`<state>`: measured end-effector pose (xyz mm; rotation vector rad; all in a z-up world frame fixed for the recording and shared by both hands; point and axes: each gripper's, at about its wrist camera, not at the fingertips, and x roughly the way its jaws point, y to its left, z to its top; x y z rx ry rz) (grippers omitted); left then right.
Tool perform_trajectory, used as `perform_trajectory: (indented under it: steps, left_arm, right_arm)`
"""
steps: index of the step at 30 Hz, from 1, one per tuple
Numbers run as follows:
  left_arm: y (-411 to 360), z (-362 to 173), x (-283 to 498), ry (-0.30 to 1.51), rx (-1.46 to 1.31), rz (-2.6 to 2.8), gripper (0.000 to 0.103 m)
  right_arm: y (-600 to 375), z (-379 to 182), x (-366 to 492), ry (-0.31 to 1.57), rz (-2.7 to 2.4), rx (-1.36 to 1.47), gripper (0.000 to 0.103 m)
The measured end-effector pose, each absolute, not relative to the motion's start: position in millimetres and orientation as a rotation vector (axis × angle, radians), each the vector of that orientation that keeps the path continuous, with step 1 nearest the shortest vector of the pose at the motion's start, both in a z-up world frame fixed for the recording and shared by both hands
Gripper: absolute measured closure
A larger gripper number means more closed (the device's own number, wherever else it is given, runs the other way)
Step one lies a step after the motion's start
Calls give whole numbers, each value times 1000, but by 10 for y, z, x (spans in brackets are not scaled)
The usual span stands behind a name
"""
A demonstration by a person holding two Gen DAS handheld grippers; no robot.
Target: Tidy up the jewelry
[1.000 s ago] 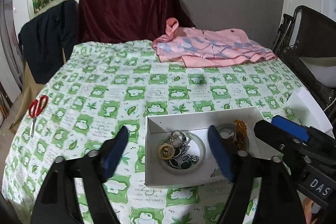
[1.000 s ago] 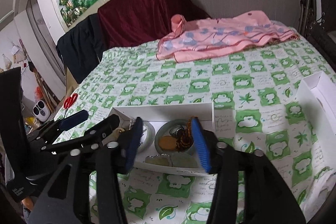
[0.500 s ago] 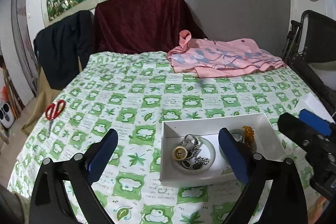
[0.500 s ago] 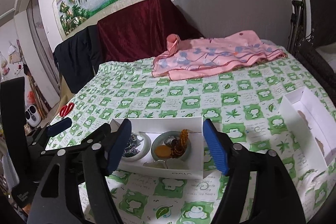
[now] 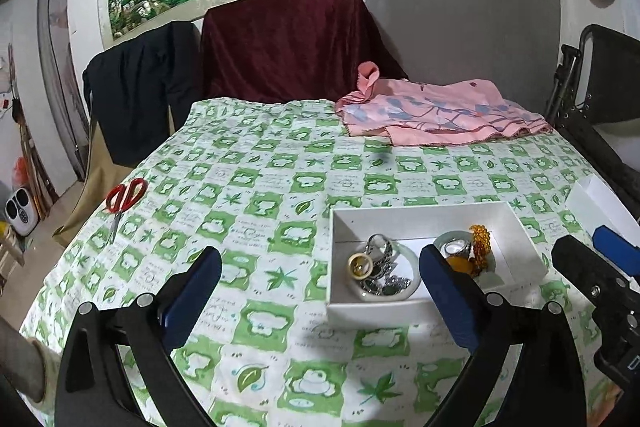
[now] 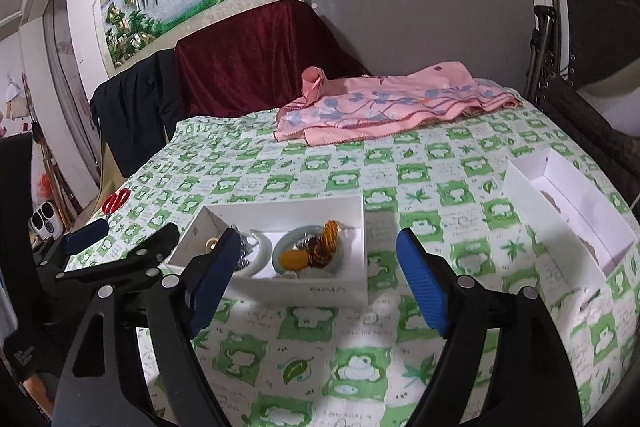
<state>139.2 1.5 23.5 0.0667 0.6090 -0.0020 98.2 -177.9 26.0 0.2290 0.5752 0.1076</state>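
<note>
two grippers hang above the green-checked tablecloth [image 5: 256,195], both with jaws spread wide and nothing between them: the left gripper [image 5: 320,291] sits in front of the white box [image 6: 304,291], the right gripper [image 6: 316,271] just beside it on the other flank. that box holds the jewelry, sorted into two pale bangles [image 5: 416,267] used as rings to corral it: metal chains and a gold ring [image 5: 358,265] in one, an amber bead strand [image 6: 326,245] in the other. so the sorting looks largely done, and the released jaws suit a hand pulled clear. farther right lies an open white lid [image 6: 568,203], probably waiting to close the box. beyond, red scissors [image 5: 122,197] sit near the left edge and a pink garment [image 6: 384,111] lies at the far end; neither blocks anything.
</note>
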Motion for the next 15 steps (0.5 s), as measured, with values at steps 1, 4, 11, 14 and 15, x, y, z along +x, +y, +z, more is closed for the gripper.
perform_trajectory:
  steps: [1, 4, 11, 14, 15]
  left_arm:
    - [25, 231, 1370, 606, 68, 2, 6]
    - [52, 232, 1282, 587, 79, 28, 6]
    - [112, 212, 1070, 559, 78, 37, 6]
    - [77, 176, 985, 558, 93, 29, 6]
    - [55, 163, 945, 553, 108, 30, 6]
  right_arm:
    - [-1773, 252, 967, 573, 107, 230, 27]
    - [-1734, 241, 913, 560, 102, 223, 27]
    - [-1660, 107, 719, 563, 91, 221, 21]
    - [-1642, 77, 652, 566, 99, 232, 21]
    - [-1638, 76, 627, 563, 96, 232, 20]
